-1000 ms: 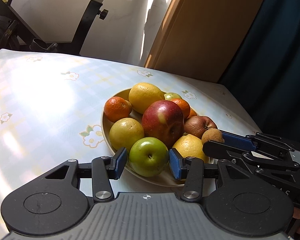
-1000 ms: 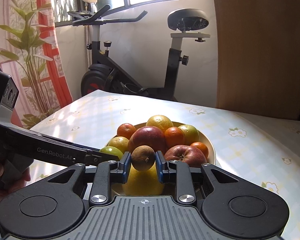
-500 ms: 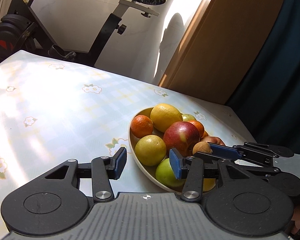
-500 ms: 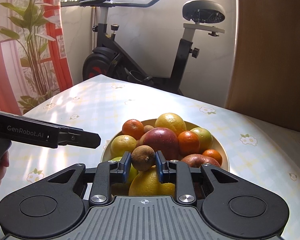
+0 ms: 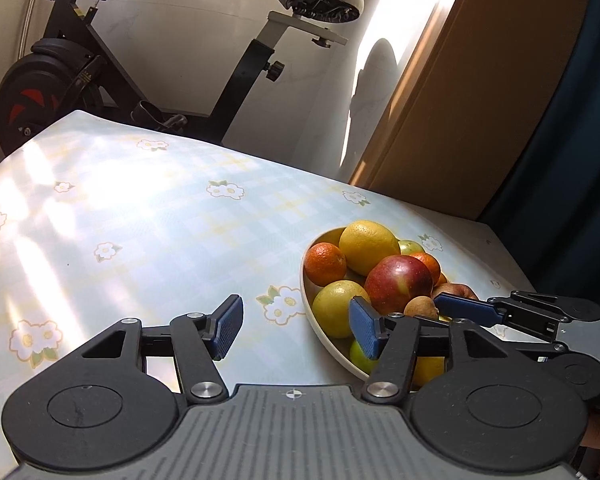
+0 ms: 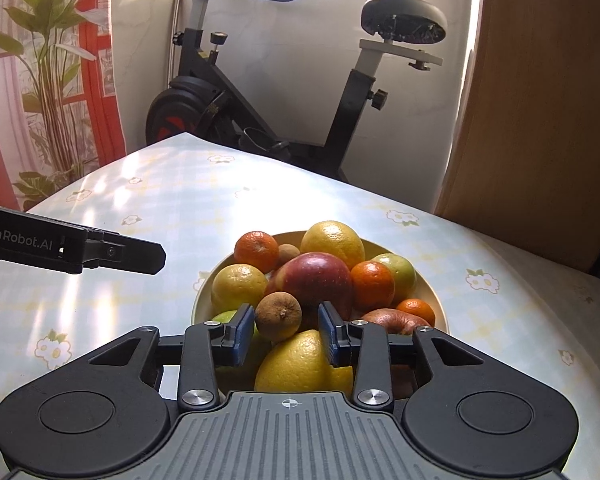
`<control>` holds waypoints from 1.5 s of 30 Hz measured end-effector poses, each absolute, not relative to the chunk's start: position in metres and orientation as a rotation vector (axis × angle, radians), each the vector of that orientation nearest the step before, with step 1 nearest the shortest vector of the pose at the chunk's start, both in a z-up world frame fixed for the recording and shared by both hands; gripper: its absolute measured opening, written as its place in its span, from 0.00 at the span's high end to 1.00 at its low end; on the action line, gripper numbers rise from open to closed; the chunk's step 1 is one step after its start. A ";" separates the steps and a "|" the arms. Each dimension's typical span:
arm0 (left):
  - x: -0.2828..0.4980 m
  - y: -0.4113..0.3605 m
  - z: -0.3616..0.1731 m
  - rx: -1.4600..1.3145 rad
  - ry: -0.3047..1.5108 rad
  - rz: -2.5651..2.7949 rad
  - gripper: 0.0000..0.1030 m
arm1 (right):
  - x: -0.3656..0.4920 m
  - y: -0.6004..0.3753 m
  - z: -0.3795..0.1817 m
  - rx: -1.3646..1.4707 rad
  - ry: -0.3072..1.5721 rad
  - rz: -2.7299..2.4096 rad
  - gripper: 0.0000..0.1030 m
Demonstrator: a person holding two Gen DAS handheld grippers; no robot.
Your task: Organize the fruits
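The right claw has just been opening and now stands released around the small brown fruit, which rests atop the pile in the bowl; the left pad may barely touch it. Draw straight back without nudging it. The left claw hangs open and empty beside the bowl over the desk.

One text can be read — "GenRobot.AI", in pale letters along the black side of the left gripper, which reaches in from the left edge of the right wrist view. The first letter sits right at the picture's edge and is partly cut. The exercise bike behind the table carries a small yellow label on its frame in the left wrist view — too small to read. Nothing else in either view bears legible words, numbers or signs.
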State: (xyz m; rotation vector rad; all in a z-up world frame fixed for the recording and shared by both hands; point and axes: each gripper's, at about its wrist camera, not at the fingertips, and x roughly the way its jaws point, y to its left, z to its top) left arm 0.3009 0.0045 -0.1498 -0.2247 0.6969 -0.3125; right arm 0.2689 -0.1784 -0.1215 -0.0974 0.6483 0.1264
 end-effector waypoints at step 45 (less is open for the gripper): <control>0.147 -0.016 -0.013 0.024 0.447 -0.263 0.10 | 0.095 -0.197 -0.005 0.099 0.432 -0.068 0.01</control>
